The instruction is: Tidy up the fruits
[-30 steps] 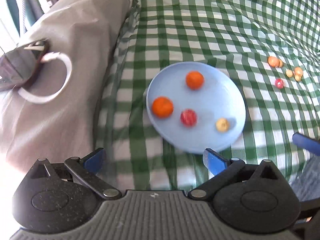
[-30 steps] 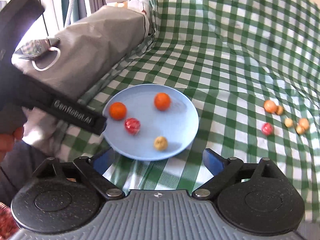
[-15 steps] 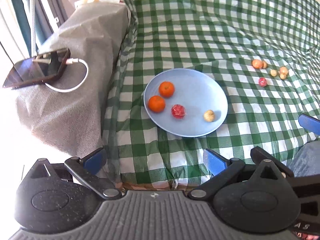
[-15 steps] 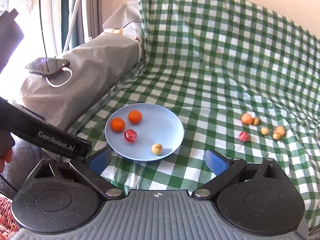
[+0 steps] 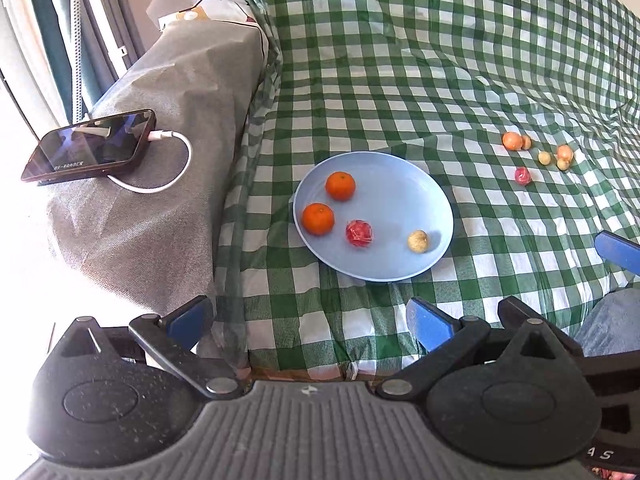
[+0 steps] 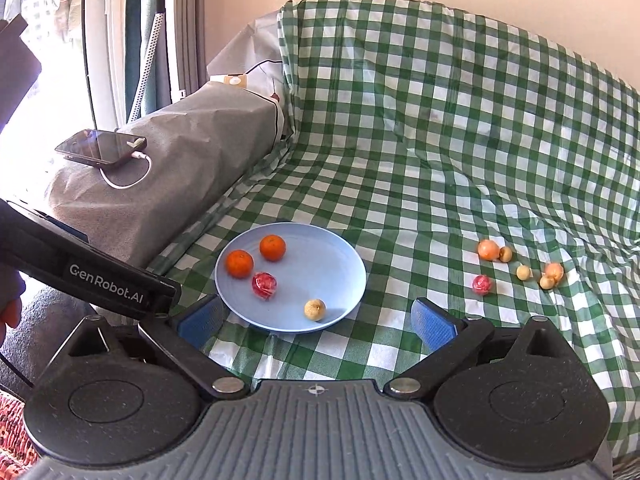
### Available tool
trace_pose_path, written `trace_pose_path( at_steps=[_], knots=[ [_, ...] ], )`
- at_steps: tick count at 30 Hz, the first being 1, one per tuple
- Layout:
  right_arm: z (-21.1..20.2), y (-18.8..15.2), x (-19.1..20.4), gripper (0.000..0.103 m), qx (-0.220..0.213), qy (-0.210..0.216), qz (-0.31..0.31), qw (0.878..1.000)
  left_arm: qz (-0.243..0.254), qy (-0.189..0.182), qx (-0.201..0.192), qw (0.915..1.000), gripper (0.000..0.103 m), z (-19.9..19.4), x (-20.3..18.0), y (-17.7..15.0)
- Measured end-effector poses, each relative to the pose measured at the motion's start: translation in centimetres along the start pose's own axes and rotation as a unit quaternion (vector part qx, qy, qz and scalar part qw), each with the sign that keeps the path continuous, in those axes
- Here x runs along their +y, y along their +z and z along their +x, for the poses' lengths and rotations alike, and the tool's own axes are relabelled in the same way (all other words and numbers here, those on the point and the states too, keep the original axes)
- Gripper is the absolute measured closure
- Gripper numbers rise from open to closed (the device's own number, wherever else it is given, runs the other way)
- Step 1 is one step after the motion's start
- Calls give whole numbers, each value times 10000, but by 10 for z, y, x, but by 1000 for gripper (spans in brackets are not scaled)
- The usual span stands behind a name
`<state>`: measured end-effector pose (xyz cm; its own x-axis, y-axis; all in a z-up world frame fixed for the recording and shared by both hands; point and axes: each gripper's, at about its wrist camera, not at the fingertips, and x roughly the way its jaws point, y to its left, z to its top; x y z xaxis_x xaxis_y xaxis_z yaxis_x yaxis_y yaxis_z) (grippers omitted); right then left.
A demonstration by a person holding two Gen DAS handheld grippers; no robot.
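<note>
From the left wrist: pulled back and up from the blue plate [image 5: 404, 184], left gripper [image 5: 308, 318] spread wide, holding nothing; two oranges [image 5: 318, 218], red fruit and pale fruit in the plate. Phone [image 5: 90, 151] on the grey armrest, well aside. From the right wrist: likewise withdrawn, right gripper [image 6: 316, 318] released, empty; six loose fruits [image 6: 481, 284] waiting on the checked cloth, nothing blocking.
</note>
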<state>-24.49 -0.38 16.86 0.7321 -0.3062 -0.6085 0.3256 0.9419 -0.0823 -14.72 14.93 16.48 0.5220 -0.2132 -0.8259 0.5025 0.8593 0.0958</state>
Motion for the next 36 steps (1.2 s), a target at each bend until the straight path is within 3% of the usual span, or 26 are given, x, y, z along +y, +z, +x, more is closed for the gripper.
trace_pose_path(
  at_steps=[23,36],
  knots=[
    [16,-3,-10,3,202,155,156,9996,113,134,191,9997,0,11,-6,7],
    [31,-8,-39,3,270,69,704,9971,308,67,483,9983,0,32,-33,30]
  ],
)
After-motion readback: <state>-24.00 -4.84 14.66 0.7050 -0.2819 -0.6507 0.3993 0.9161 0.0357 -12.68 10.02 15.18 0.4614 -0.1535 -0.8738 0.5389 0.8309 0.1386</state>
